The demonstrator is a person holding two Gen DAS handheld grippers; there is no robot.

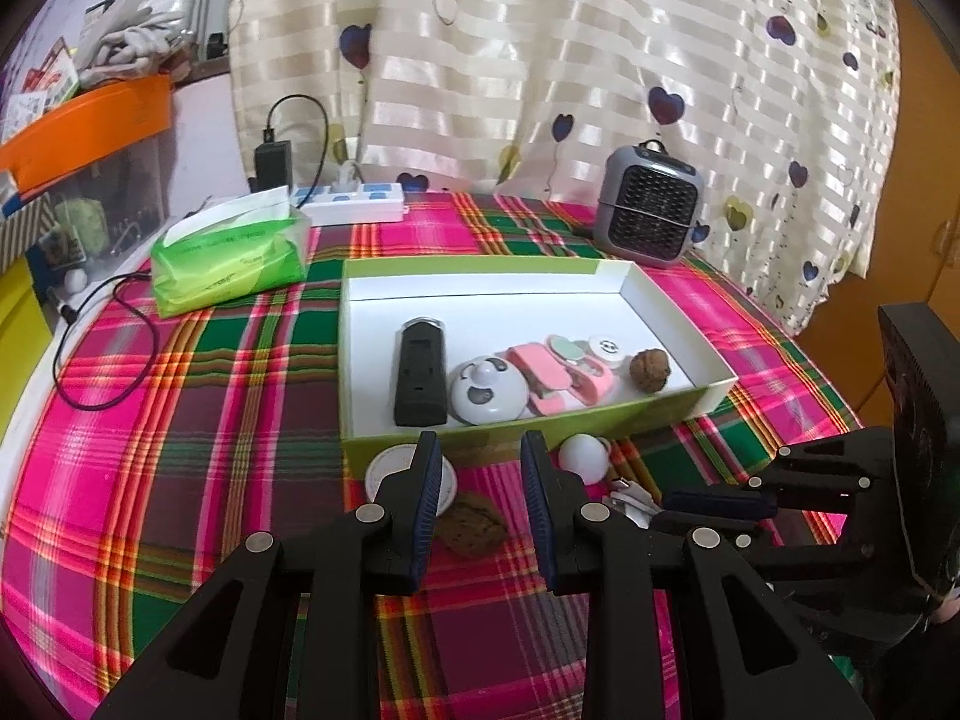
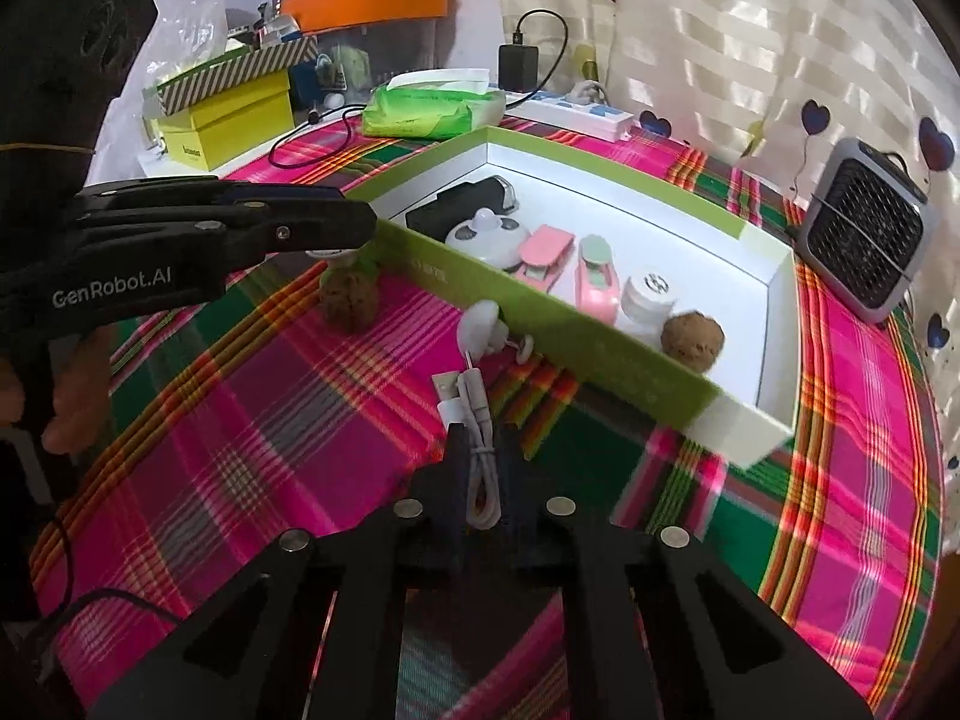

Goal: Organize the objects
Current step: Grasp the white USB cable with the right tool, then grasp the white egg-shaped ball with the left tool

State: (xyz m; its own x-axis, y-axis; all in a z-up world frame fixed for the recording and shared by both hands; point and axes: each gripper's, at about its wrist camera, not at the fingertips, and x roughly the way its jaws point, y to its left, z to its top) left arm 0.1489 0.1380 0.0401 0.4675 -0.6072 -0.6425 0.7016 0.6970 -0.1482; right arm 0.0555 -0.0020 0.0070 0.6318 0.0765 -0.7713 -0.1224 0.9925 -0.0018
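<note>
Two tongs in use. Right tongs [image 2: 480, 450] are clenched on a folded white cable [image 2: 480, 462], its USB plug sticking forward past the tips; the cable sits low over the bench [image 2: 240, 450], just short of the green box [image 2: 600, 354]. Left tongs [image 1: 477, 480] are spread with nothing between them, poised above a brown walnut [image 1: 471, 523] lying on the plaid cloth near the box's front wall.

We judge the step in hand to be carrying the cable into the box. To do it well: lift enough for the dangling loop to clear the cardboard wall, then let go over bare white floor, away from the pink clips [image 2: 543, 252]. The cable is limp and slick, so we keep the squeeze firm until it is over the tray.

Materials: box is thin card, green outside, white inside. Walnut is rough and rounded, likely to roll. A smooth white ball-shaped piece [image 1: 583, 457] rests against the wall outside.
</note>
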